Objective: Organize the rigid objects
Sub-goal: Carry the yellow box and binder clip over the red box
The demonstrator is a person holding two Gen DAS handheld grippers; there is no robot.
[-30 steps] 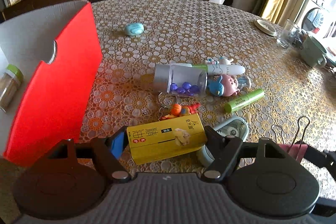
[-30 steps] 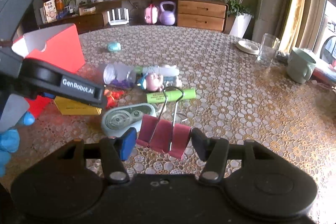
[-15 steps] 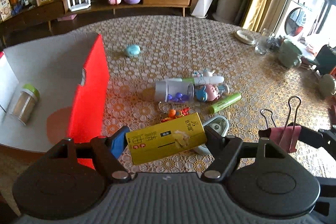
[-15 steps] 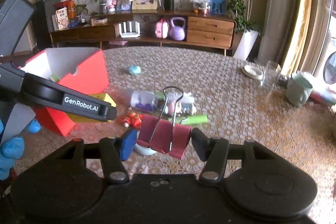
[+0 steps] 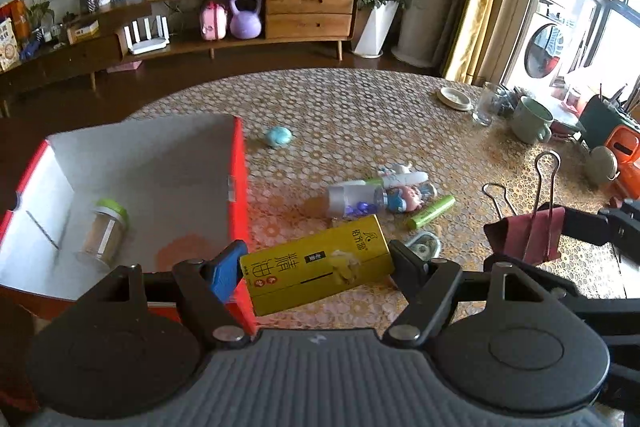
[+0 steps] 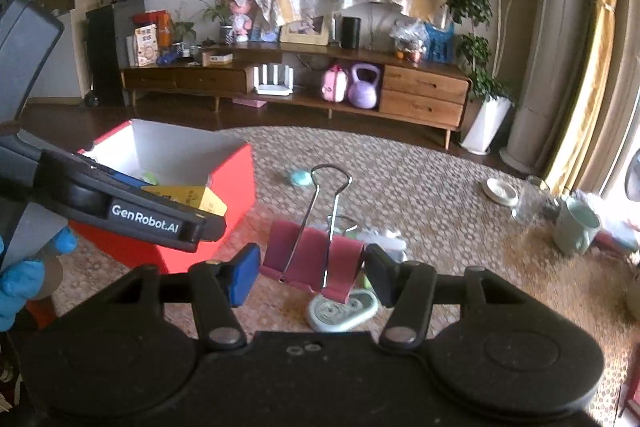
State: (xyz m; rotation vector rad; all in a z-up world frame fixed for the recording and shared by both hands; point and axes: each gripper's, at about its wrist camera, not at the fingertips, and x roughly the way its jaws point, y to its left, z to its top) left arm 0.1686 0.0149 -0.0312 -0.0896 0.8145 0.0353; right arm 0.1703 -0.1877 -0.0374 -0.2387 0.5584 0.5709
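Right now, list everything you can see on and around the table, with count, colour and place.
yellow box: 1, yellow, held above table edge
binder clip: 1, pink, held in the air
storage bin: 1, red outside, white inside, table's left
jar: 1, clear, green lid, lying in bin
correction tape: 1, pale green, near table edge
glue stick: 1, green, table middle
clear bottle: 1, blue beads inside, lying mid-table
mug: 1, pale green, table's right
left gripper: 1, black, shut on box
right gripper: 1, black, shut on clip
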